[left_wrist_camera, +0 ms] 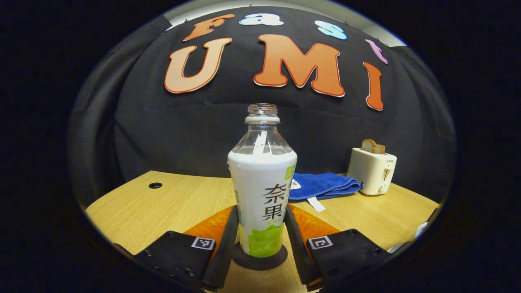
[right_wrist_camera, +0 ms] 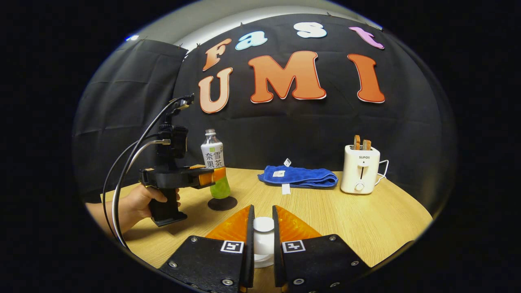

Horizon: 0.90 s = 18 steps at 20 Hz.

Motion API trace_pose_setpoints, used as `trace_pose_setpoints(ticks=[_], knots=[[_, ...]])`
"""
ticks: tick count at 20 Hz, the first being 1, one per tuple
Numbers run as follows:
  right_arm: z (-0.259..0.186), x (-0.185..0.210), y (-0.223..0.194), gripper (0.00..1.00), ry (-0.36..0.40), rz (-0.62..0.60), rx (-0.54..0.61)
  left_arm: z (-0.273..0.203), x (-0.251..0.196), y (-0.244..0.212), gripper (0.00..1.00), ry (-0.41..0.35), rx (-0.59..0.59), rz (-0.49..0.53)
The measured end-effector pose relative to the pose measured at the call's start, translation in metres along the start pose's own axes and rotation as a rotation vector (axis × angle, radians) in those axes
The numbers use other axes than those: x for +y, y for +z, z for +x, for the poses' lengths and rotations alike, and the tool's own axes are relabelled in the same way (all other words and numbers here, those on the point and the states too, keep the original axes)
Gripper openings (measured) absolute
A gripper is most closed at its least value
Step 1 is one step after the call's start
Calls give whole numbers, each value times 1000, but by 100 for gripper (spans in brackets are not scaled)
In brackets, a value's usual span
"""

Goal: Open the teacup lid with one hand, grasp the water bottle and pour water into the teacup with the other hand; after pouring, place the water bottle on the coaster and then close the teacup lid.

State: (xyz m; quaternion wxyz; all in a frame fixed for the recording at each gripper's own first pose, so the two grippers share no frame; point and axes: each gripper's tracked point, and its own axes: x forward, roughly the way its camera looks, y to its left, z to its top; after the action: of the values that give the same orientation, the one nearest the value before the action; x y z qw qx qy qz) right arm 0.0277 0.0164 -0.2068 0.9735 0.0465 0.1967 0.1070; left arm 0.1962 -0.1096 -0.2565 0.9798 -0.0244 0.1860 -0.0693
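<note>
The uncapped water bottle (left_wrist_camera: 261,191), with a white and green label, stands upright on the dark round coaster (left_wrist_camera: 260,260). My left gripper (left_wrist_camera: 261,211) is shut on its lower body, one finger pressing each side. In the right gripper view the same bottle (right_wrist_camera: 214,167) stands on the coaster (right_wrist_camera: 222,203), with the left gripper (right_wrist_camera: 215,176) held there by a hand (right_wrist_camera: 140,201). My right gripper (right_wrist_camera: 263,209) is shut on the white teacup lid (right_wrist_camera: 263,230), close to the table's front edge. The cup under the lid is hidden by the fingers.
A folded blue towel (right_wrist_camera: 299,176) lies at the back middle of the wooden table (right_wrist_camera: 366,219). A white toaster (right_wrist_camera: 361,169) with bread slices stands at the back right. Cables (right_wrist_camera: 122,179) loop from the left gripper. A round hole (left_wrist_camera: 155,185) sits in the table's far left.
</note>
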Motion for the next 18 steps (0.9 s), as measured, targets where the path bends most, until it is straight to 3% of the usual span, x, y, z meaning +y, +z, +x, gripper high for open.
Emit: trace_pose_setpoints(ticks=[8,11,13,18], knots=[[1,7,-8,20,18,12,20,6,7,-20,67,4,44,-37],[2,9,-15,20,17,11,31,1,3,-24,74,1,69,-42],[2,10,-16,20,20,14,29,-5,-2,-22,97,-7,70,-36],[6,16,-25,20,31,38,27,-26,-10,-17,98,-9,42,19]])
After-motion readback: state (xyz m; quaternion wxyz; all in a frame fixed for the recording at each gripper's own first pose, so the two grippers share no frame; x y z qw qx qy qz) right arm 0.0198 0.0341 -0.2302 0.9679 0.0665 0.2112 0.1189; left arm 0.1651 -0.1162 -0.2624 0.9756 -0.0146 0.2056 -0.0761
